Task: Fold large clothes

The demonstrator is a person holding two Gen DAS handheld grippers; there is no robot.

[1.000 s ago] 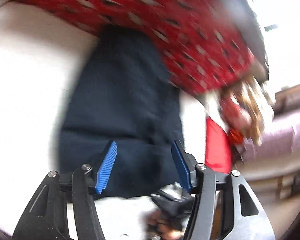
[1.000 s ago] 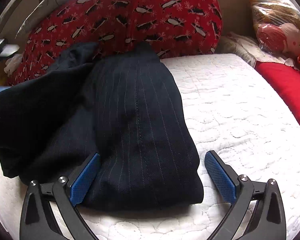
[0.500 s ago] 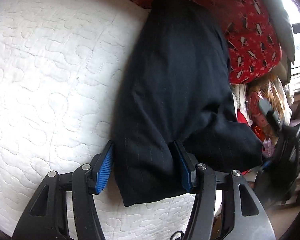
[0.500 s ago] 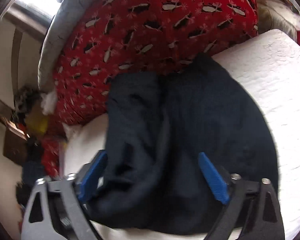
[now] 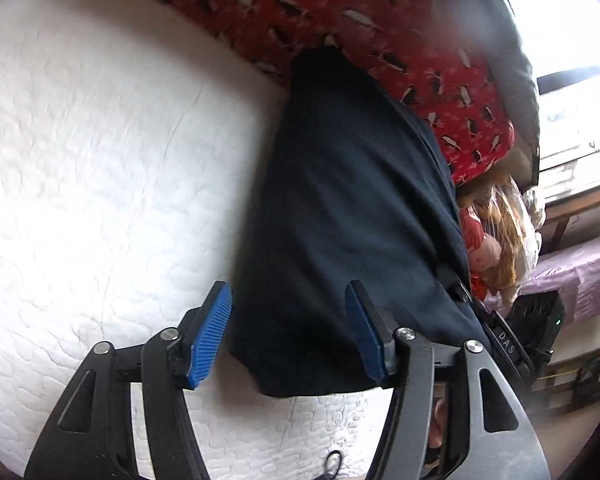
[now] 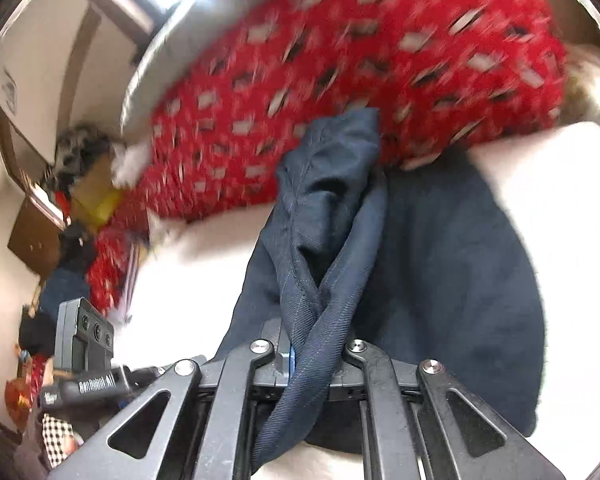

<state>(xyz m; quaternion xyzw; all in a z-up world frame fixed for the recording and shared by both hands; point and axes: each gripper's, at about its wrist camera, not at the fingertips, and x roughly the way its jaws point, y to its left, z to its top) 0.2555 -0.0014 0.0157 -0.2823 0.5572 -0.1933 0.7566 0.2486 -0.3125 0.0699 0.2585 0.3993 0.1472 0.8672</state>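
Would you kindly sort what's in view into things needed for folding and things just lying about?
For the job: dark trousers, right gripper shut on them, left gripper with its jaws opening around them.

Lying about: red penguin blanket, doll, white quilt.

Dark navy garment (image 5: 352, 216): woven cloth, matt, faint pinstripe; stitched seams show at centre of the right wrist view (image 6: 324, 240).

White bed cover (image 5: 100, 152), left half of the left wrist frame: quilted cloth, matt, puckered stitch pattern.

Red blanket (image 5: 360, 20), top of frame: soft printed cloth, matt.

Left gripper (image 5: 288, 332), bottom centre: matt black plastic-looking links, shiny metal pivot pins; blue pads (image 5: 210, 334) ribbed, rubbery.

Right gripper (image 6: 312, 354), bottom centre: same black matt links, bright pins.

Toy (image 5: 496, 236), right edge: under glossy clear plastic wrap.
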